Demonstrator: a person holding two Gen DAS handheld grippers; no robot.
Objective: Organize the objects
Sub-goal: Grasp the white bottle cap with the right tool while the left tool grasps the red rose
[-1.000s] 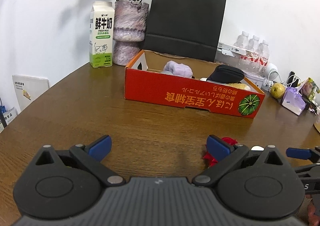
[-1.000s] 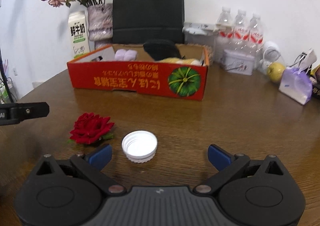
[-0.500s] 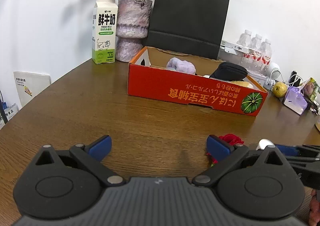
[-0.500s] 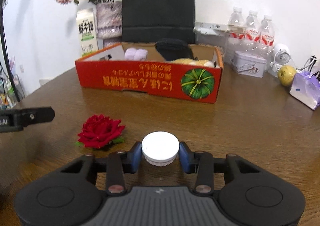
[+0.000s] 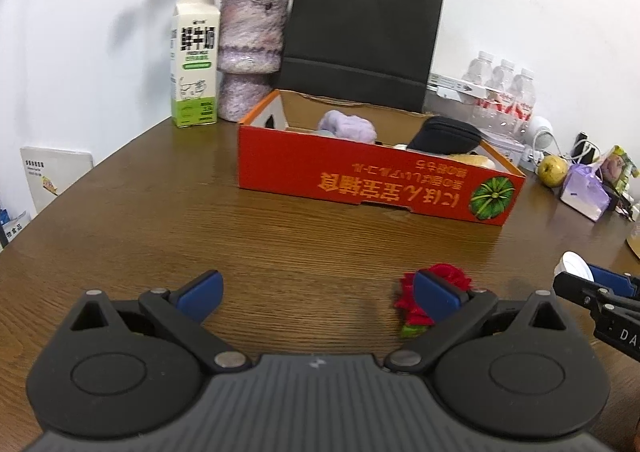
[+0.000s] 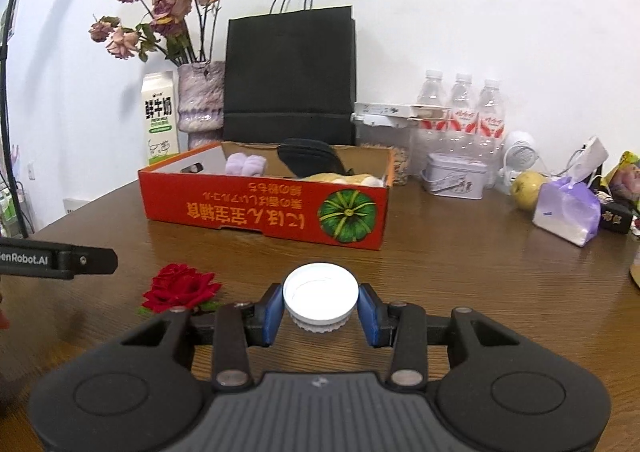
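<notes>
A: Right wrist view: the right gripper (image 6: 320, 318) has its blue fingers (image 6: 271, 315) pinching a white cap (image 6: 320, 296) at lower centre, the cap's open side up, held just above the wooden counter (image 6: 460, 264).

B: And the box?

A: The red cardboard box (image 6: 264, 207) sits at mid-frame beyond the cap, well apart from it. Inside it lie a lilac fluffy thing (image 6: 245, 165) toward the left, a black pouch (image 6: 310, 157) in the middle, and something pale yellow (image 6: 344, 178) toward the right.

B: What about the rose?

A: The red rose (image 6: 180, 287) lies on the counter at lower left, just beside the gripper.

B: The left wrist view?

A: The left gripper (image 5: 316, 294) has its fingers (image 5: 200, 291) spread wide with nothing between them. The rose shows partly behind the finger on the right side of the frame. At the far right edge the cap appears again in the other gripper. A vase (image 5: 250, 55) of dried flowers stands upper left, beside a milk carton (image 5: 195, 61).
</notes>
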